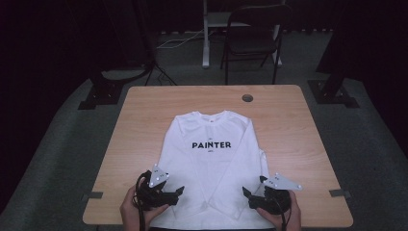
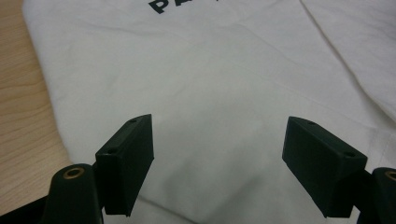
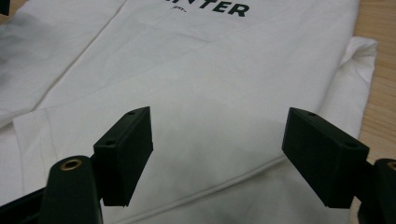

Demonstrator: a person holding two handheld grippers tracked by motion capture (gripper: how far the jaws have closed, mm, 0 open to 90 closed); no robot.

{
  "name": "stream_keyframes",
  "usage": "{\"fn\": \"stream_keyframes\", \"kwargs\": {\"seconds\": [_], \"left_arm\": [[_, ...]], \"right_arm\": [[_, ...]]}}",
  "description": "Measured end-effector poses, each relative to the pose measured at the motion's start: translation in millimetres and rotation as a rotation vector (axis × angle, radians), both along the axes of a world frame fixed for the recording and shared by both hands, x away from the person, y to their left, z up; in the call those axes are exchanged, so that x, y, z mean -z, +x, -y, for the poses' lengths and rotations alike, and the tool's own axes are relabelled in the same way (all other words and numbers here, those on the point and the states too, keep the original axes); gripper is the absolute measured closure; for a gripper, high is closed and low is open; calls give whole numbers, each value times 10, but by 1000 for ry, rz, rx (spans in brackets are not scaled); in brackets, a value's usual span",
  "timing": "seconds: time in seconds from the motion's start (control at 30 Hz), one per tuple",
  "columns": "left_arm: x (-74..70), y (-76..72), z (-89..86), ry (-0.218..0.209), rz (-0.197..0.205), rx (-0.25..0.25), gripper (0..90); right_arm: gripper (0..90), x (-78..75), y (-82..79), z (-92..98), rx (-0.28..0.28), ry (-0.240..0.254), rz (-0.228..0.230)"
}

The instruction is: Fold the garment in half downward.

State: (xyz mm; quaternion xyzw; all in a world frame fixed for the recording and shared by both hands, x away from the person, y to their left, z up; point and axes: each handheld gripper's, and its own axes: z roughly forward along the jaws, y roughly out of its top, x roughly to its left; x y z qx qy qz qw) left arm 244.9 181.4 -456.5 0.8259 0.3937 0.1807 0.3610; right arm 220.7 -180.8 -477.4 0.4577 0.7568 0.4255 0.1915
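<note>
The high view looks forward and down from above the near edge of the counter (image 1: 144,103), far enough off to take in all four edges and the floor beyond. The left gripper view sits low and close over the shirt (image 2: 210,84) near the counter's near-left corner, facing the far edge between its own fingers (image 2: 128,163). The right gripper view does likewise from the near-right corner, and all three views share the shirt's black lettering (image 3: 219,7).
</note>
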Motion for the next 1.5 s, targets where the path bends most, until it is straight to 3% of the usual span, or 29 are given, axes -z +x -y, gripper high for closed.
{"fn": "stream_keyframes", "kwargs": {"seconds": [0.17, 0.37, 0.5, 0.67, 0.83, 1.0, 1.2, 1.37, 1.5], "left_arm": [[50, 78, 30, 18, -19, 8, 258], [6, 250, 21, -13, -22, -6, 258], [12, 419, 29, -20, -34, -25, 258], [22, 653, 87, 16, -34, -46, 258], [61, 820, 110, -11, -51, -63, 258], [108, 851, 144, 2, -59, -52, 258], [136, 868, 186, 25, -59, -51, 258], [140, 882, 162, 11, -66, -50, 259], [154, 852, 178, 32, -50, -52, 259]], "right_arm": [[236, -19, 41, -38, 9, 4, 0], [235, -53, 181, -121, 18, 11, -13], [234, -47, 316, -159, 30, 8, -32], [230, -38, 510, -192, 36, -18, -44], [224, -55, 733, -193, 68, -31, -62], [223, -25, 844, -210, 85, -60, -92], [224, -8, 869, -247, 98, -74, -106], [224, 2, 884, -285, 100, -115, -115], [235, -9, 896, -331, 116, -154, -127]]}}
